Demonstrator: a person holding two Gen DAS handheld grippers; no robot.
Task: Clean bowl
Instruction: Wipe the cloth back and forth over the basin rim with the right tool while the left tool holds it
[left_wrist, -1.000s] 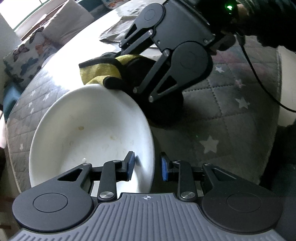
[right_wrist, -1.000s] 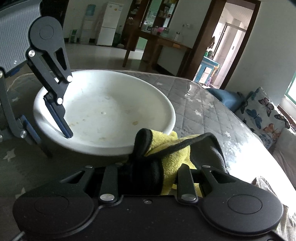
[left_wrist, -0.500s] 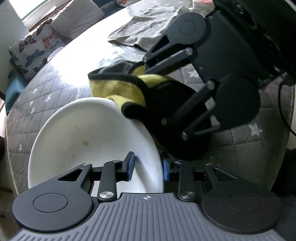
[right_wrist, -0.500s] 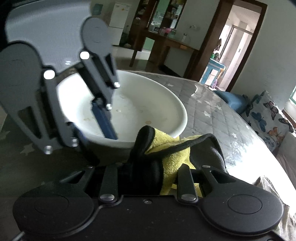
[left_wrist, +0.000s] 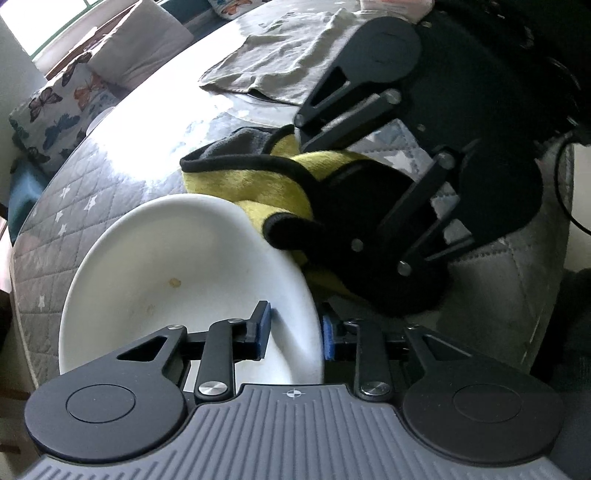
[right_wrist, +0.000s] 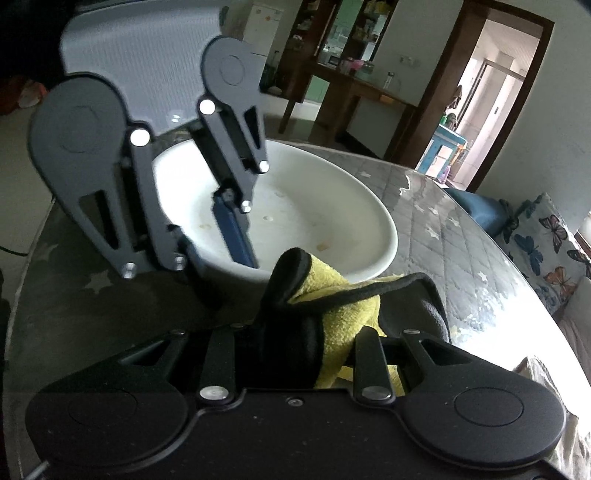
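Bowl (left_wrist: 177, 280) sits near the edge of the quilted, star-printed table (left_wrist: 491, 280) closest to me, white, with small yellowish specks on its inner wall. My left gripper (left_wrist: 295, 332) is clamped across its rim, one blue pad (left_wrist: 263, 330) inside and one outside. My right gripper (right_wrist: 328, 354) is closed on the yellow cloth (right_wrist: 343, 314), black-edged and bunched, which hangs just over the rim on the side away from the left gripper's hold.

Specks show that wiping is unfinished. To do it well I'd keep the left grip firm so the bowl cannot tip or skate toward the table edge, bring the cloth down flat against the inner wall, and sweep over each speck in turn. I'd steer clear of the inside pad so the two grippers don't knock.

A grey rag (left_wrist: 280, 66) lies toward the far edge.
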